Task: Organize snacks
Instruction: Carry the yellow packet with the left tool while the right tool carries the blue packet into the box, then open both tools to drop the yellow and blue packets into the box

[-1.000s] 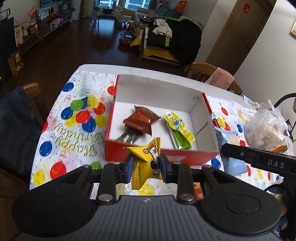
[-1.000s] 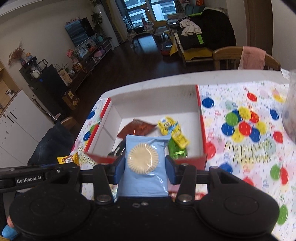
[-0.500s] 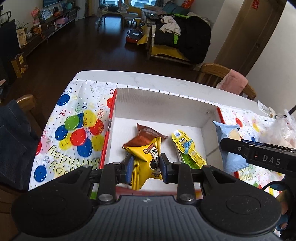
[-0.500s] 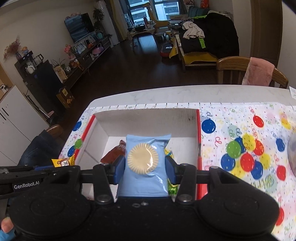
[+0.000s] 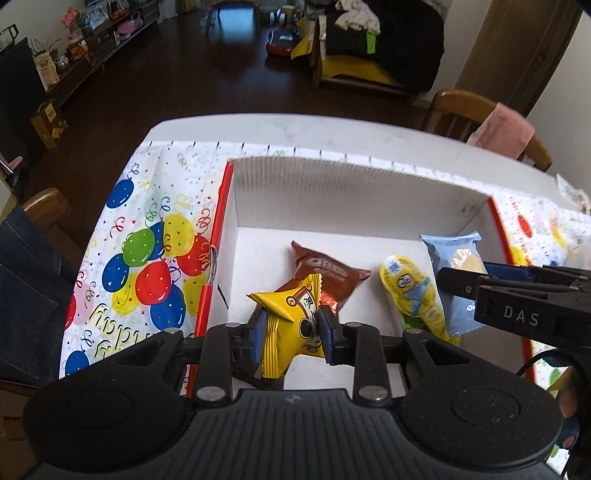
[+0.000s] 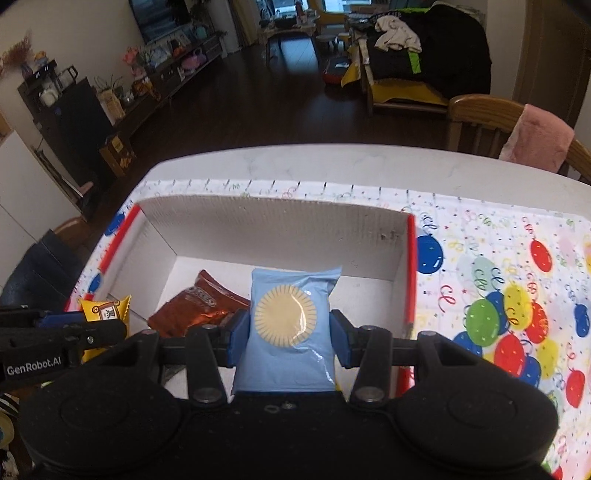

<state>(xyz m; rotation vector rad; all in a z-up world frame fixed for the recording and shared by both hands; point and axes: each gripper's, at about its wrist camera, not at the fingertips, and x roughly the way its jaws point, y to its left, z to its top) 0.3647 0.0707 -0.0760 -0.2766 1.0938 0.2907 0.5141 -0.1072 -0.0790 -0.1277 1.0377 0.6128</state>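
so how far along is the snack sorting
Done: a brown packet and a yellow-green packet lie in the white box. In hand: the left gripper grips a yellow packet, the right gripper a blue packet, both over the box. Left: releasing both.

Premises are a lived-in home, an open dining and living room. A white table (image 6: 332,162) carries a balloon-printed birthday tablecloth (image 6: 517,295); a wooden chair (image 6: 476,114) at its far edge bears a pink towel (image 6: 539,136). Beyond lie dark wood flooring (image 6: 240,99), a clothes-heaped armchair (image 6: 417,59), a low cabinet with ornaments (image 6: 173,70), and a wall-mounted television (image 6: 155,14).
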